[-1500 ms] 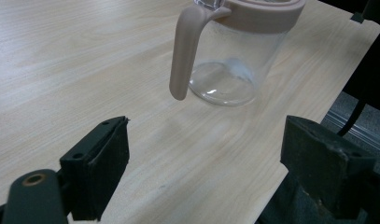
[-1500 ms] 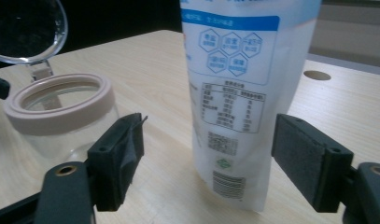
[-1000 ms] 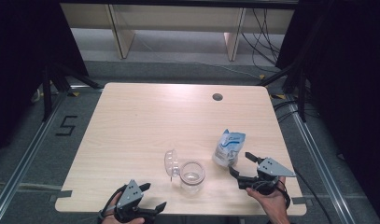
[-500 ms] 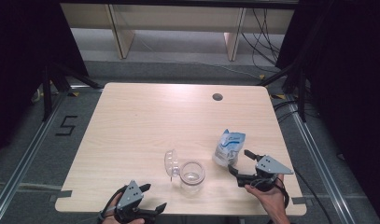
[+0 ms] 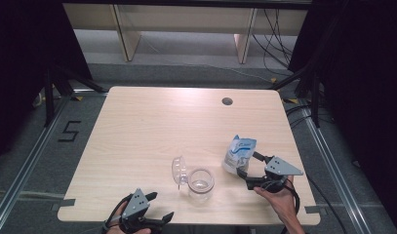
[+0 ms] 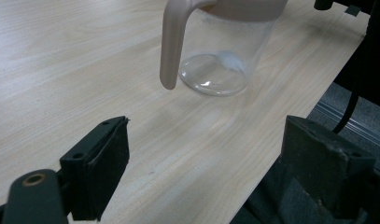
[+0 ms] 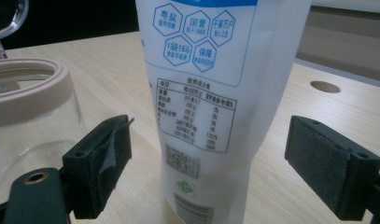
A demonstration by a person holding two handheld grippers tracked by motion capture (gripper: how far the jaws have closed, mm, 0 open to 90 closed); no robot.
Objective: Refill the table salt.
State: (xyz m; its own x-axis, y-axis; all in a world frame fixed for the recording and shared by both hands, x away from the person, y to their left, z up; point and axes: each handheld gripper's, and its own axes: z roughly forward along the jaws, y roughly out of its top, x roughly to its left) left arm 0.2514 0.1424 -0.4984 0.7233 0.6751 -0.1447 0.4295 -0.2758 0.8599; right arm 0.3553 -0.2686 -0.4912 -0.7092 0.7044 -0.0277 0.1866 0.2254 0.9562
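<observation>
A clear glass jar (image 5: 200, 184) with a pinkish rim stands near the table's front edge, its hinged clear lid (image 5: 179, 169) swung open to its left. A white and blue pouch (image 5: 239, 154) stands upright to the jar's right. My right gripper (image 5: 248, 169) is open, its jaws on either side of the pouch's lower part without touching; the pouch (image 7: 211, 93) fills the gap between the pads. My left gripper (image 5: 159, 208) is open at the table's front edge, left of the jar (image 6: 225, 51), with nothing between its jaws.
The light wood table (image 5: 152, 126) has a round cable hole (image 5: 227, 101) at the back right. Dark floor with cables surrounds it, and shelving legs stand beyond the far edge.
My right gripper has edged forward so its jaws now straddle the pouch's base. The left gripper, jar and pouch stay as they were.
</observation>
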